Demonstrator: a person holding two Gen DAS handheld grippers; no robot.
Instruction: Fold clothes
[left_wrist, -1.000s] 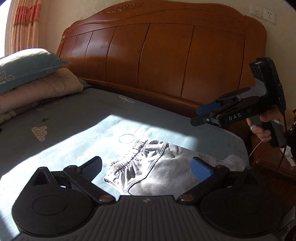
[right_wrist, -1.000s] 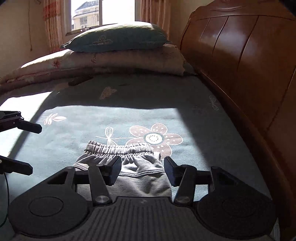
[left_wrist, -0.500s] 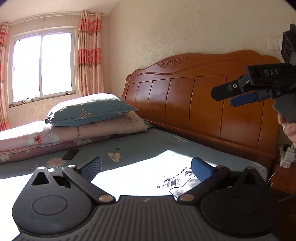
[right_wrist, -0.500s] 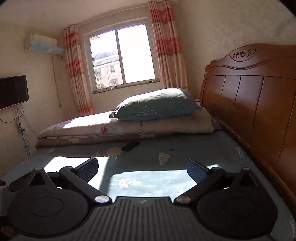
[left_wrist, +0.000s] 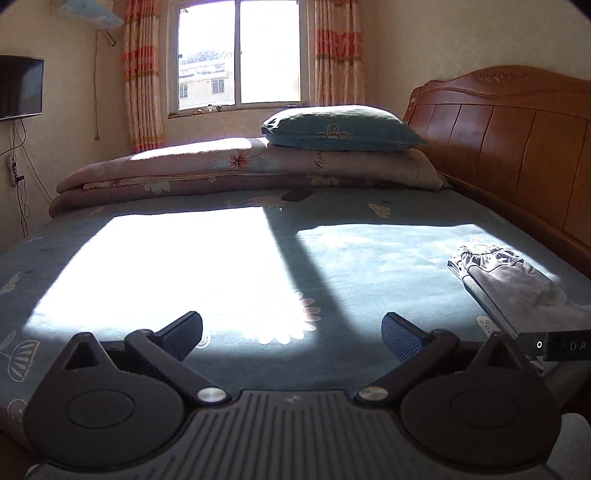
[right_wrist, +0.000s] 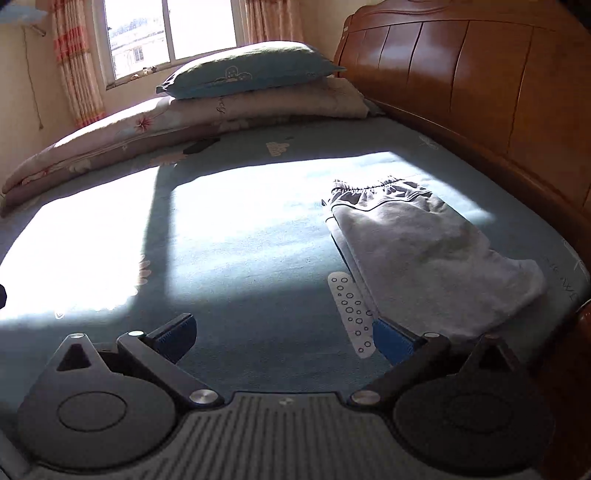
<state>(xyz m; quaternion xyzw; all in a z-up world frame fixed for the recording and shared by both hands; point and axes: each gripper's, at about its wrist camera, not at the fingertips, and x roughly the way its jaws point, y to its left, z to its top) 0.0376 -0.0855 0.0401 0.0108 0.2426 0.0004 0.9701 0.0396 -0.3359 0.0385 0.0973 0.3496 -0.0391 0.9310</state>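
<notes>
My left gripper (left_wrist: 291, 332) hangs over the blue patterned bedsheet (left_wrist: 221, 266) with its blue-padded fingers (left_wrist: 184, 330) spread wide; nothing lies between them. Ahead of it the sheet carries a broad sunlit patch crossed by one dark shadow band. At the far side, a folded pink floral quilt (left_wrist: 207, 173) runs along the bed under the window (left_wrist: 236, 55), and a blue pillow (left_wrist: 340, 129) rests on top of the quilt's right end. A small dark flat object (left_wrist: 297, 194) lies on the sheet just in front of the quilt; its type cannot be determined.

My right gripper (right_wrist: 284, 334) is also set wide, with its jaws having just been opening, and nothing sits between its pads. Its right finger (right_wrist: 391, 339) stands near the lower edge of the folded grey shorts (right_wrist: 424, 251); contact cannot be confirmed. The shorts lie flat on the sheet, elastic waistband toward the pillow, partly in sunlight, near the wooden headboard (right_wrist: 480, 85) and close to the corner of the bed. In the left wrist view the shorts (left_wrist: 517, 284) appear at the far right.
</notes>
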